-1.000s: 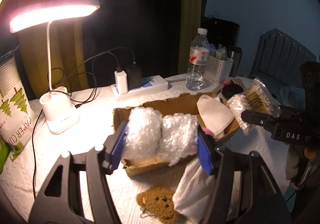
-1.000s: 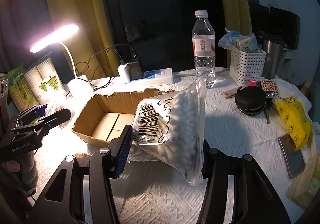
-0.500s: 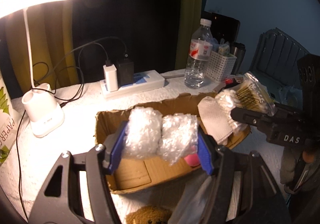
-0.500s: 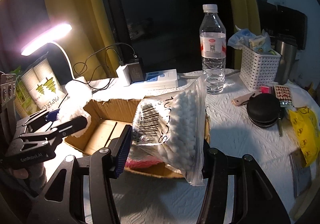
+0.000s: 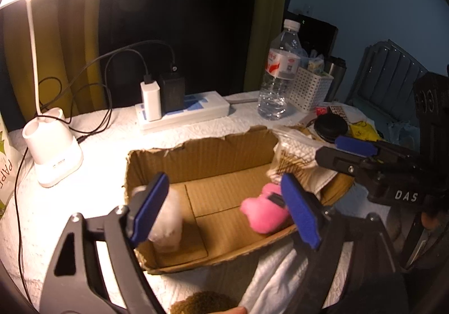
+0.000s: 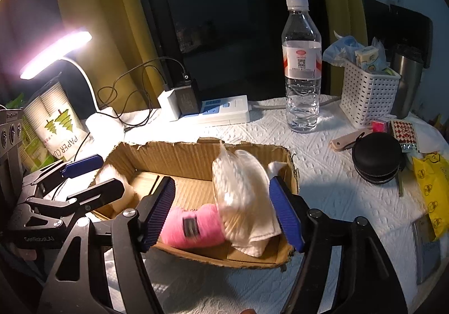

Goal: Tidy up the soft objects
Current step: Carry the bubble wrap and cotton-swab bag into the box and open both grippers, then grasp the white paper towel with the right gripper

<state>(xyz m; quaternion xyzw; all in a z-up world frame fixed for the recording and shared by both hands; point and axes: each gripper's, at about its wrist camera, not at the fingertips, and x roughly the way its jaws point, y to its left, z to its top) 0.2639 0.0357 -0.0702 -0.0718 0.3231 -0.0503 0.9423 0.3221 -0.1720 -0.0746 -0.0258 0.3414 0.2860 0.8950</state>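
An open cardboard box (image 5: pixel 196 151) (image 6: pixel 179 154) lies on the white table. My left gripper (image 5: pixel 224 210) is open over its left end; a wad of bubble wrap (image 5: pixel 168 218) lies in the box beside the left finger. My right gripper (image 6: pixel 221 213) is open over the box's right end; a bag of cotton swabs (image 6: pixel 238 187) (image 5: pixel 294 154), blurred, lies between its fingers on a white cloth (image 6: pixel 261 229). A pink plush (image 5: pixel 263 215) (image 6: pixel 190 227) lies on the box floor. Each gripper also shows in the other view, the right (image 5: pixel 348 154) and the left (image 6: pixel 87 176).
A lit desk lamp (image 5: pixel 53 154) stands at the left, with a power strip and chargers (image 5: pixel 182 111) behind the box. A water bottle (image 6: pixel 301 66), white basket (image 6: pixel 367 95) and black round case (image 6: pixel 376 159) stand at the right. A brown plush (image 5: pixel 202 302) lies near the front edge.
Both grippers have opened over the box. The bubble wrap has dropped from the left gripper and the swab bag from the right one, both into the box.
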